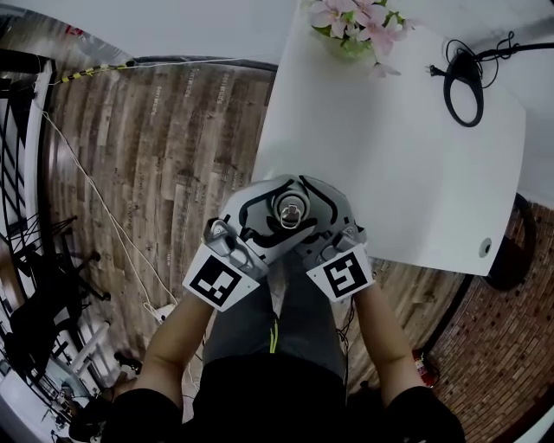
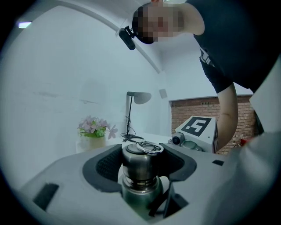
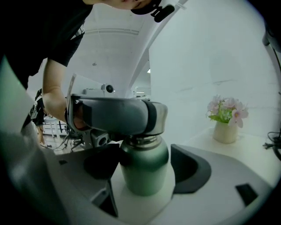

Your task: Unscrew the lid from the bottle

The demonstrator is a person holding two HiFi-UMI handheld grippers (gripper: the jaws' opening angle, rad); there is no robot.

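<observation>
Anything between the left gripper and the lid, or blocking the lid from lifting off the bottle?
Nothing visible. The left gripper is closed directly on the lid, and the right gripper holds the bottle by its body below. The space above the lid is open.

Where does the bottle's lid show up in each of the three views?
Head view: lid, centre, seen from above.
Left gripper view: bottom centre, seen side-on.
Right gripper view: upper centre, mostly covered, only its right edge showing.
Shared landmark: the pink flowers, in all three.
</observation>
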